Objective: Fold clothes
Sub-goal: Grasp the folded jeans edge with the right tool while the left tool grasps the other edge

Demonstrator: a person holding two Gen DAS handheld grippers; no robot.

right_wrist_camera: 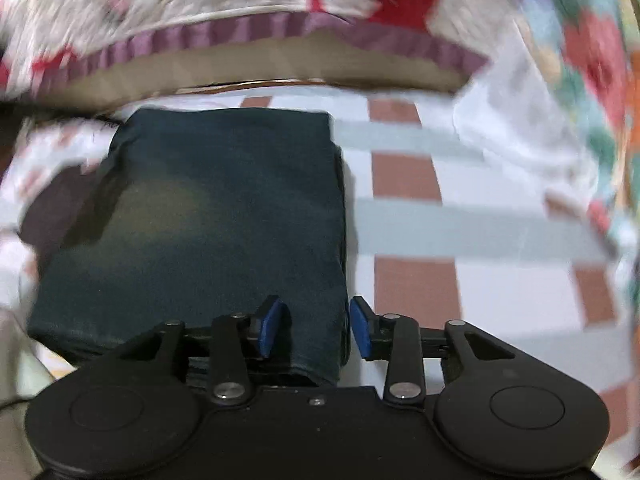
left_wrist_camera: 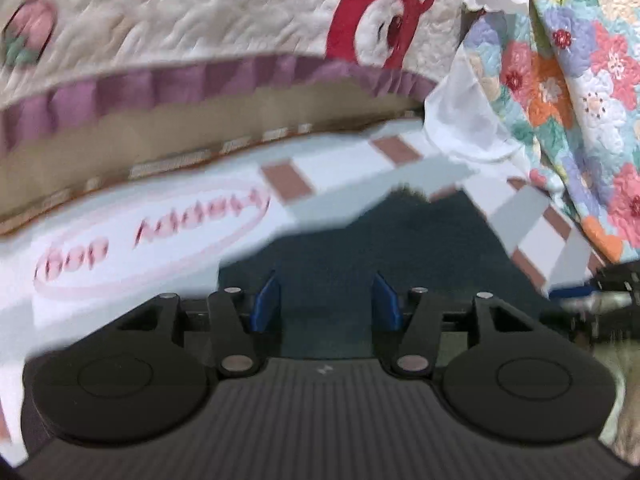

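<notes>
A bed carries everything, its sheet white with grey bands and brown squares. Folded dark jeans lie flat on the sheet, left of centre in the right wrist view. A cream quilt with a purple ruffle lies along the far side, a floral quilt at the right.

The dark blue-green garment is folded into a thick, neat rectangle. It lies flat on the checked bed sheet, just below the pillow's purple ruffle.
</notes>
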